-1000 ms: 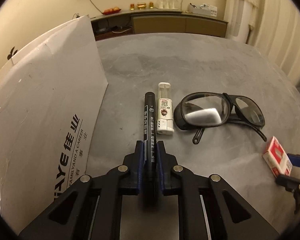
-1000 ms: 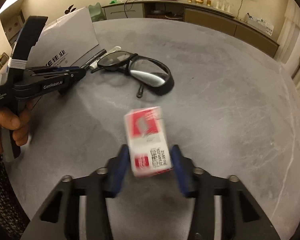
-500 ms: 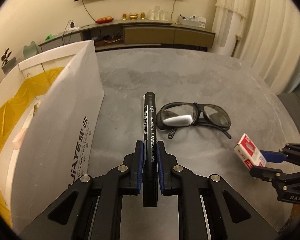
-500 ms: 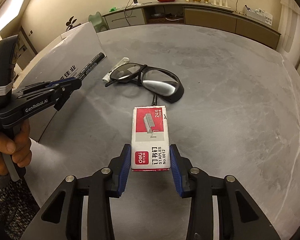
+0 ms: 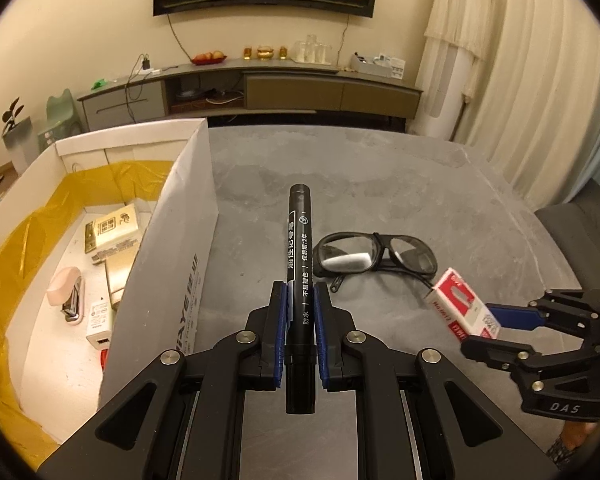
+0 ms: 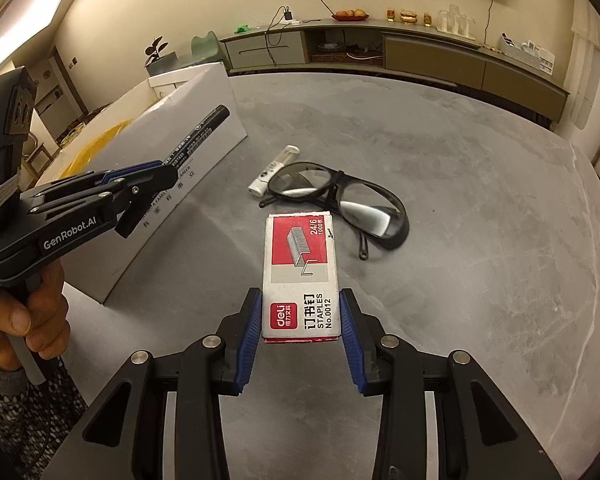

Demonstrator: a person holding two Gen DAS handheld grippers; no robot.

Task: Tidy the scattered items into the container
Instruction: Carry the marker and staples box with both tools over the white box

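My left gripper [image 5: 300,300] is shut on a black marker [image 5: 299,248] and holds it above the grey table, just right of the white cardboard box [image 5: 188,216]. The marker [image 6: 198,134] and left gripper [image 6: 160,170] also show in the right wrist view. My right gripper [image 6: 300,312] is shut on a red and white staples box [image 6: 299,268], lifted above the table; it also shows in the left wrist view [image 5: 462,306]. Black safety glasses [image 6: 340,204] and a white tube [image 6: 274,170] lie on the table beyond it.
The box is open, lined with yellow plastic [image 5: 16,240], and holds a pink stapler [image 5: 66,294], a white charger [image 5: 99,322] and small packets [image 5: 114,230]. The round grey table [image 6: 480,200] drops off at its right edge. A sideboard [image 5: 292,92] stands behind.
Both grippers have risen with their items. The left wrist view now looks down into the open box. The staples box has steadied between the right gripper's fingers.
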